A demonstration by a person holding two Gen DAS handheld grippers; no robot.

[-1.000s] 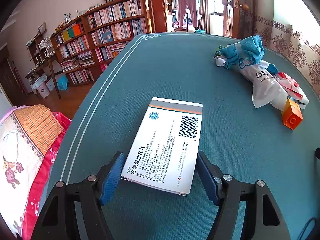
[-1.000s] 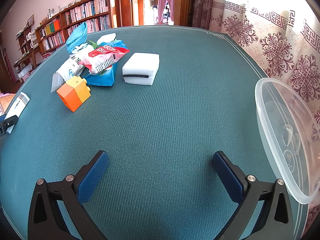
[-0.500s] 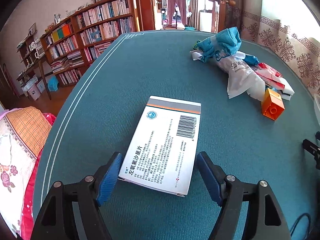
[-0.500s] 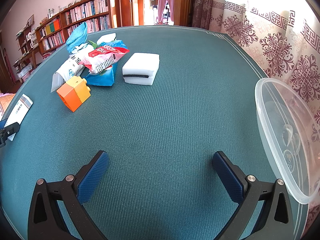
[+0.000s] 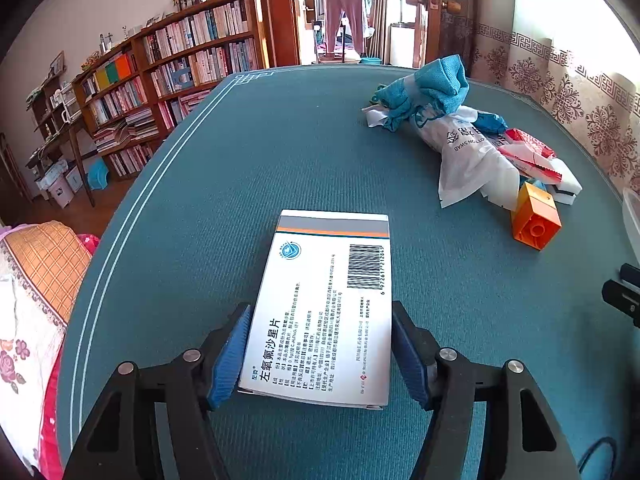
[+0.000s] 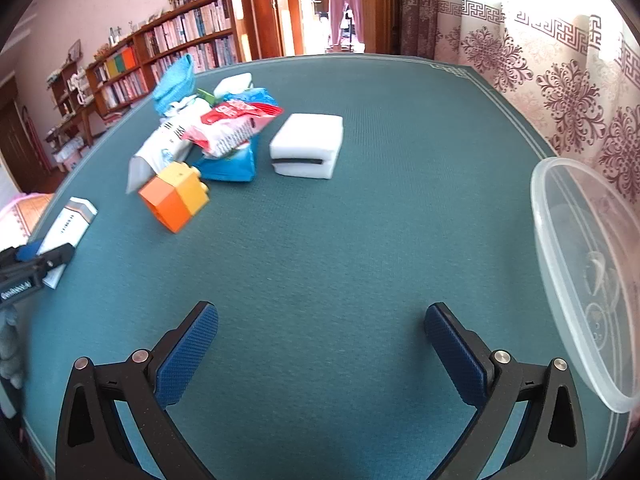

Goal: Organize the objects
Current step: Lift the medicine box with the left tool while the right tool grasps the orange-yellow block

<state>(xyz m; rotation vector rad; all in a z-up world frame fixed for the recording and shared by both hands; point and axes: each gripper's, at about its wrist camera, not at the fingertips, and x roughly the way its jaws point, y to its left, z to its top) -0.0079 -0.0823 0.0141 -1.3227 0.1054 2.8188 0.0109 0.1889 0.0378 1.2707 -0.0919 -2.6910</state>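
A white medicine box with a barcode is gripped at its near end between my left gripper's blue pads, above the teal table. It also shows at the far left of the right wrist view, with the left gripper on it. My right gripper is open and empty over bare table. A clear plastic container stands to its right. An orange and yellow toy block, a white sponge, snack packets, a white pouch and a blue cloth lie in a pile beyond.
The teal table has a white border line near its left edge. Bookshelves stand beyond the far left side, and a patterned curtain hangs along the right side. A bed with patterned covers lies below the left edge.
My left gripper has swung to the right with the box, so the pile sits nearer the view's middle. In the right wrist view the box and left gripper have come closer.
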